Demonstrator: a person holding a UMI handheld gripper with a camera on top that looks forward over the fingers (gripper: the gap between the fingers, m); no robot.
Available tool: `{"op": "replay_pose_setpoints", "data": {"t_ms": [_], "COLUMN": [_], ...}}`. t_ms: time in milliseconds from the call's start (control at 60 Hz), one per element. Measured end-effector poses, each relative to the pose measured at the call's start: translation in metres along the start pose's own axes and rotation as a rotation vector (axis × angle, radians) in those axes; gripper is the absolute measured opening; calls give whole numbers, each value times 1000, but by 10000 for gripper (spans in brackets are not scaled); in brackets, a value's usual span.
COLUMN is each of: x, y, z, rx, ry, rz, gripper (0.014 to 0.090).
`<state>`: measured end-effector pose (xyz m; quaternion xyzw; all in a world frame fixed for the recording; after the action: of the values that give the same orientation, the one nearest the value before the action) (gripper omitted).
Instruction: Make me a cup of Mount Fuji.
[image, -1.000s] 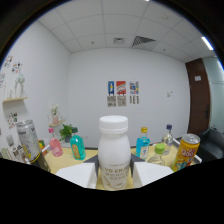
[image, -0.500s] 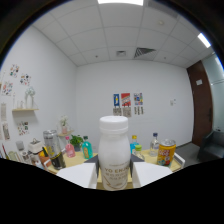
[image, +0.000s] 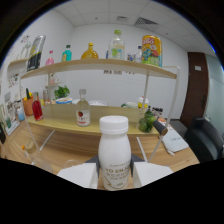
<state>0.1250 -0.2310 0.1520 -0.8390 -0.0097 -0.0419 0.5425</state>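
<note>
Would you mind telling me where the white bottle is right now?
In the gripper view, the white bottle stands upright, clamped between the gripper fingers, in front of the wooden shelf with the small clear bottle just beyond.

Single tool-mounted view, close behind white bottle (image: 114, 151), facing wooden shelf (image: 100, 66)

Open room is left between the white bottle (image: 114, 152) and the two-tier shelf (image: 100, 65) beyond. The lower board's middle is blocked by a small clear bottle (image: 82, 109); its top edge is lined with drinks.
</note>
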Motion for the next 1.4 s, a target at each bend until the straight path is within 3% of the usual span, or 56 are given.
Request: {"op": "replay_pose_setpoints", "data": {"t_ms": [167, 383, 550, 817, 1083, 1400], "x": [12, 3, 6, -1, -12, -24], "y": [18, 22, 29, 22, 9, -23], "z": [18, 29, 36, 42, 32, 7], "rx": [-50, -32, -71, -61, -25, 128], "ry": [61, 65, 91, 135, 106, -81], "rz": [-452, -1054, -1423, -1833, -1672, -609], "gripper": [477, 476, 477, 477, 478, 486]}}
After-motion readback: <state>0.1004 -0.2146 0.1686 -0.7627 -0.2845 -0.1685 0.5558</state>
